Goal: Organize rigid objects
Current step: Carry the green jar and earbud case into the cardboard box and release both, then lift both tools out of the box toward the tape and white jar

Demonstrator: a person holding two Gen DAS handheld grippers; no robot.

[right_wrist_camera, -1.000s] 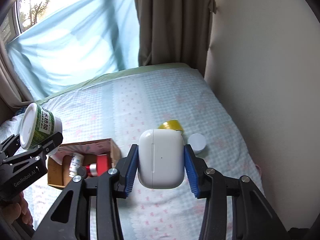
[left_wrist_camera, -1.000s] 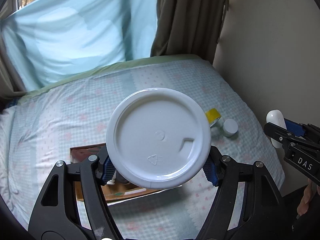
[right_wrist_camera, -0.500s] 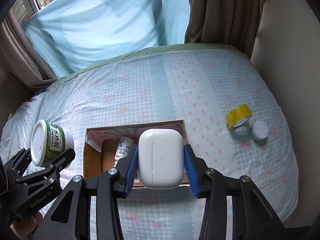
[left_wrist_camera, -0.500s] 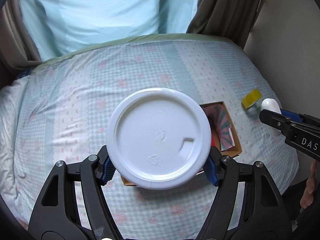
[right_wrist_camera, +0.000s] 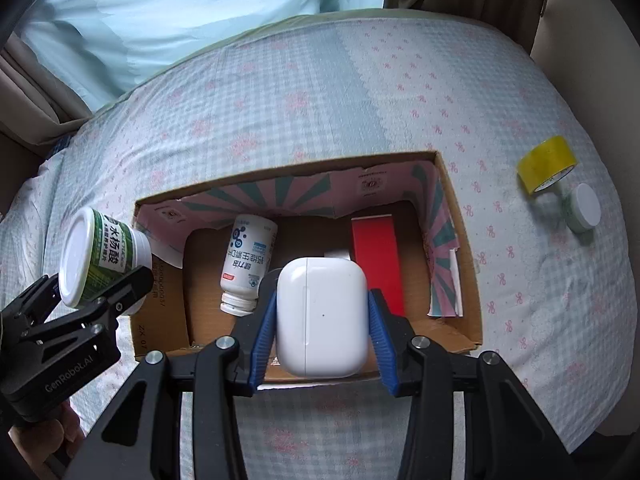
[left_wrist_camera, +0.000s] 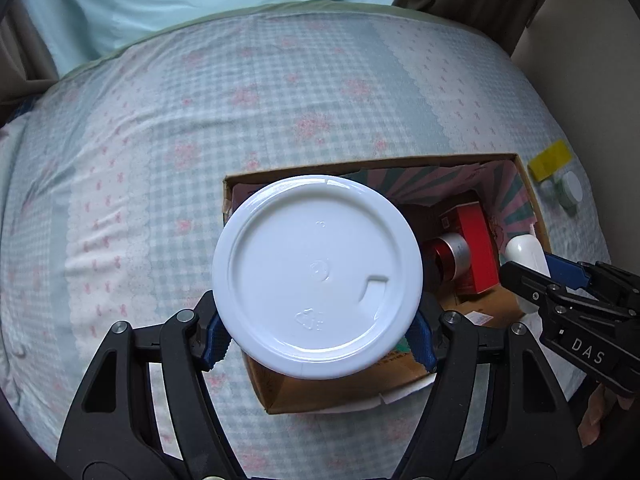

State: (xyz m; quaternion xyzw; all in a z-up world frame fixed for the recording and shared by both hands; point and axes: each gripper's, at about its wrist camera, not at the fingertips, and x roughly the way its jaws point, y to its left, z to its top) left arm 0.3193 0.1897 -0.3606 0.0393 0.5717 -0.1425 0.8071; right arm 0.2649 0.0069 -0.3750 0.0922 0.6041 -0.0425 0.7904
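My left gripper is shut on a green-labelled jar with a white lid, held over the left end of an open cardboard box; the jar also shows in the right wrist view. My right gripper is shut on a white earbud case, held over the box's front middle. The case also shows in the left wrist view. Inside the box lie a white bottle, a red box and a red and silver tin.
A yellow tape roll and a small white-lidded jar sit on the checked bedsheet to the right of the box. A curtain and a beige wall stand at the far right. A light blue cloth hangs behind the bed.
Both grippers have moved down and toward the cardboard box, which now looks larger and sits right below the held jar and earbud case. Both grips are unchanged.
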